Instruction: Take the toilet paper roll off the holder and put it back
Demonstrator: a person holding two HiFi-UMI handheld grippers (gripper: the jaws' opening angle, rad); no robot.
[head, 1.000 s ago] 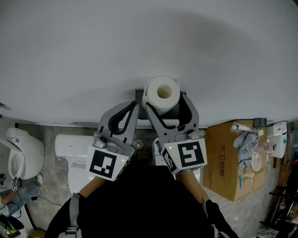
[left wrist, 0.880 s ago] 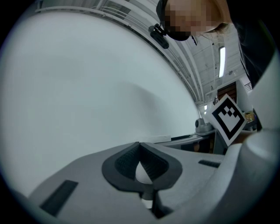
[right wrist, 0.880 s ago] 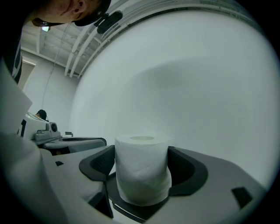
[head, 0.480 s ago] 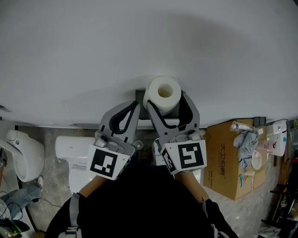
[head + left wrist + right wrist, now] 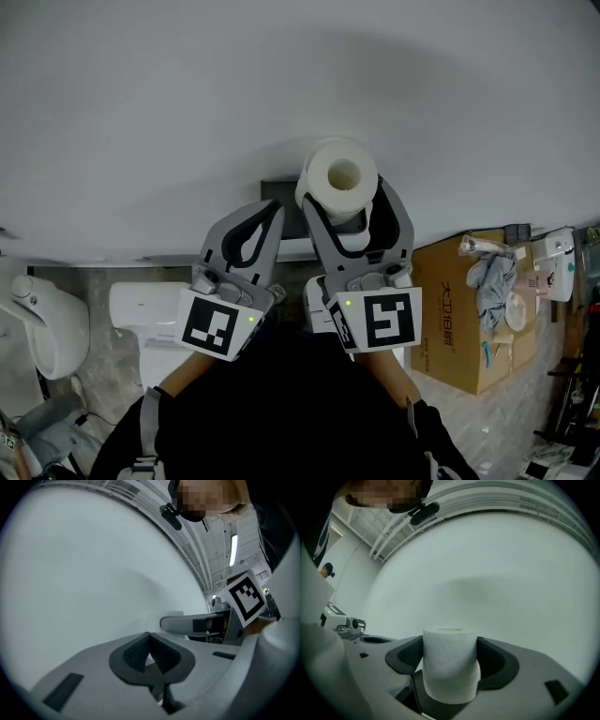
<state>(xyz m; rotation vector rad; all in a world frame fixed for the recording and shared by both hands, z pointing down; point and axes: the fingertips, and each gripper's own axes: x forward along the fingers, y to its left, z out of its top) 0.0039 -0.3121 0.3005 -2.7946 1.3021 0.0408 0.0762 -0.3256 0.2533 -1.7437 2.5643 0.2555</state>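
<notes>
Right gripper (image 5: 344, 197) clamped on the white toilet paper roll (image 5: 450, 667), upright, close by the dark wall-mounted holder (image 5: 279, 202) | left gripper (image 5: 150, 656) jaws together, empty | I judge removal done, re-hanging left.

Legible text: none. Cardboard box (image 5: 450, 323), head view, right: one line of dark printed characters runs along its side face, too small and blurred to make out
</notes>
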